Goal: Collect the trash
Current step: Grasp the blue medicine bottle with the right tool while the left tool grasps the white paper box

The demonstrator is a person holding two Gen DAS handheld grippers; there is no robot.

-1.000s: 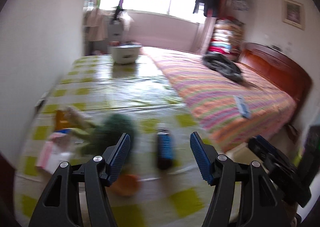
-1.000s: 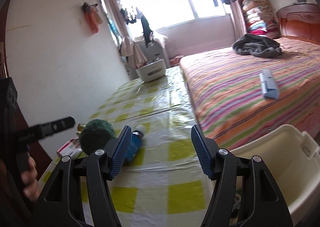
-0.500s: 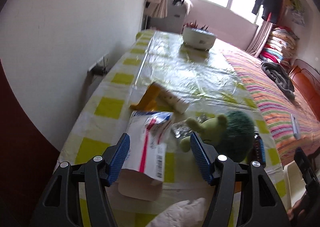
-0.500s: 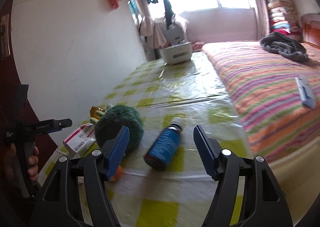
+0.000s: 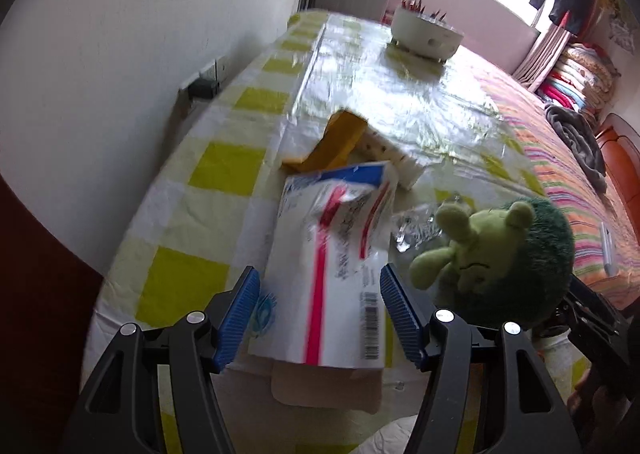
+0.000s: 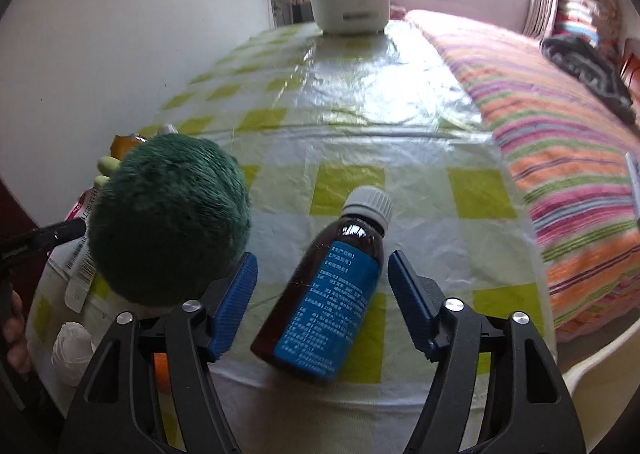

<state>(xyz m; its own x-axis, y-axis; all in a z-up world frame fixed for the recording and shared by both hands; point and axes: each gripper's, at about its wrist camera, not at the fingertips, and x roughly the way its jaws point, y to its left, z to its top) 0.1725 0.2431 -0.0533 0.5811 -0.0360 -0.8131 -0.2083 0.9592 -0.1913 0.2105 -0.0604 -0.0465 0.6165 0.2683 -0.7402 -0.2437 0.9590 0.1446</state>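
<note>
Between the blue fingers of our right gripper lies a brown medicine bottle with a blue label and white cap, on its side near the worktop's near edge; the fingers have just been closing but stand clear of it on both sides, holding nothing. Between the fingers of our left gripper lies a flattened white box with a red stripe and barcode, toward the near left corner, and here too the fingers stand half open and empty, a gap on each side. We judge that we are at the approach step for both pieces of trash: next each gripper must come down until its pads flank its item, then close. The box is wide and flat, so we may need an edge. Both grippers point steeply down at the worktop. Just beside the box and the bottle sits a green plush toy, not trash, which we must avoid pinching. Behind the box lie a yellow carton and crumpled clear plastic.
</note>
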